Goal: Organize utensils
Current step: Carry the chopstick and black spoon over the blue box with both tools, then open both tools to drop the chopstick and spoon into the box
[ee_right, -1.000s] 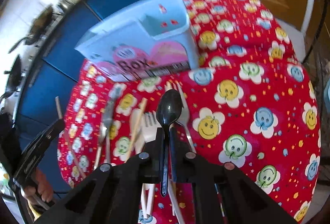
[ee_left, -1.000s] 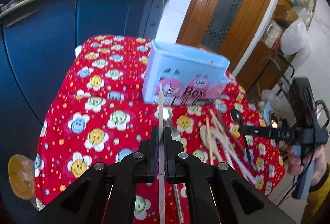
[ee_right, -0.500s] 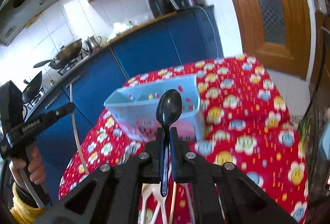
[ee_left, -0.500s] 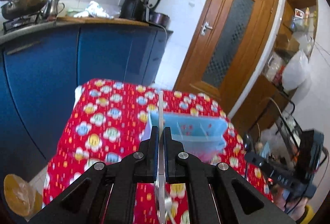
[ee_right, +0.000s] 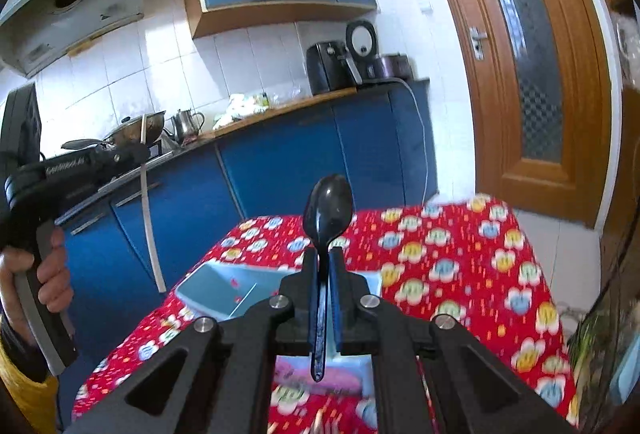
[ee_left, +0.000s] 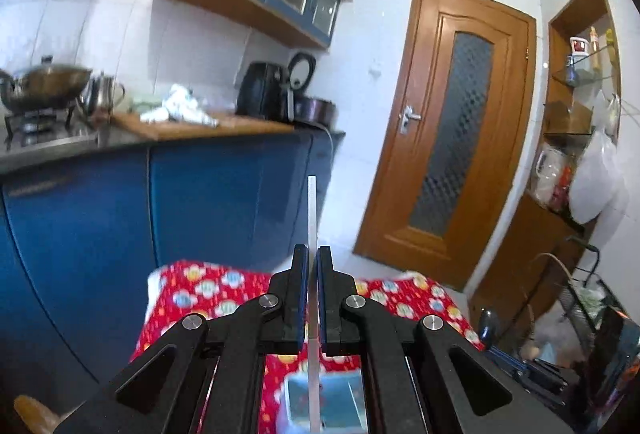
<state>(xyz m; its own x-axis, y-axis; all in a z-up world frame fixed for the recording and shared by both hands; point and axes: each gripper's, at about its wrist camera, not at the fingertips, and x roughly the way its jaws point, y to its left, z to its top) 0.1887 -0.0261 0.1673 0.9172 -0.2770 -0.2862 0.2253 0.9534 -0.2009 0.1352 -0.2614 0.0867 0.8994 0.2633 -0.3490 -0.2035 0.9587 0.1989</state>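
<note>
Above the light blue organizer box (ee_right: 224, 290) on the red smiley tablecloth (ee_right: 460, 258), my right gripper (ee_right: 324, 266) pinches a black plastic spoon (ee_right: 328, 206) and my left gripper (ee_left: 313, 266) a thin white stick (ee_left: 312, 210); both holds are narrow; either could pivot and miss its compartment
</note>
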